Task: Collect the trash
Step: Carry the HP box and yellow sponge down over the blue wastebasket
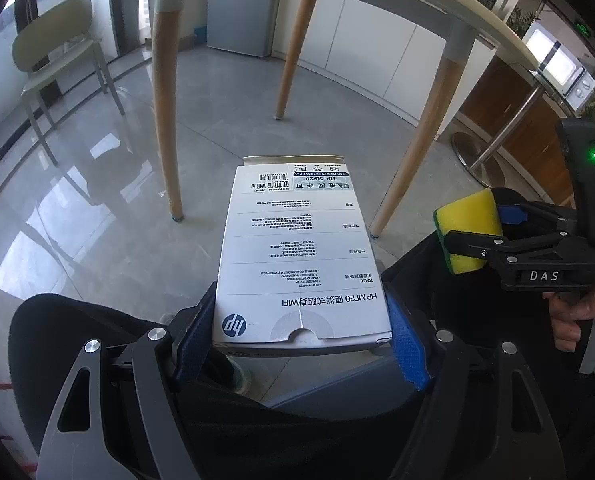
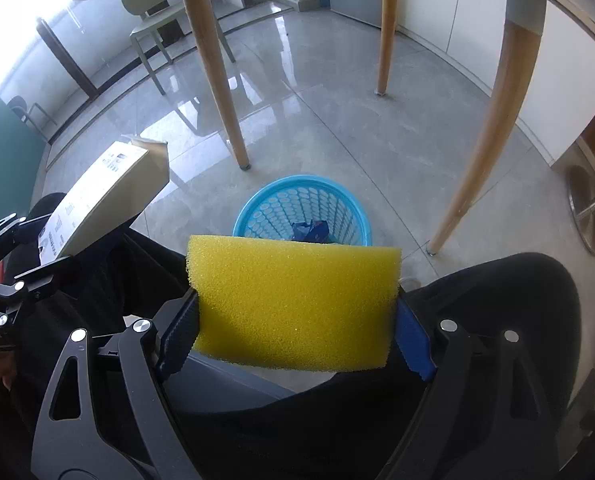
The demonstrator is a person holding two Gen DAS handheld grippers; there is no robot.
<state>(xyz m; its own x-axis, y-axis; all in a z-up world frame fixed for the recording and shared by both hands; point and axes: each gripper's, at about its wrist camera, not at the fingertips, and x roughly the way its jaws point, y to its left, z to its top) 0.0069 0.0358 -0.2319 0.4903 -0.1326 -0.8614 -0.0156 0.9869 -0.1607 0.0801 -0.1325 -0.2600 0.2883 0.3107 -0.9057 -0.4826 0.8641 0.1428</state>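
Left wrist view: left gripper [image 1: 303, 344] clamps white HP box [image 1: 301, 256] by its long sides, box held above grey floor [image 1: 109, 216] near wooden table legs [image 1: 165, 120]. Right gripper [image 1: 471, 236] at right edge grips yellow sponge [image 1: 467, 216].

Right wrist view: right gripper [image 2: 295, 332] pinches yellow sponge [image 2: 293, 304] by both ends. Blue basket [image 2: 257, 204] stands on floor just behind sponge, some blue trash inside. HP box [image 2: 109, 196] at left, tilted.
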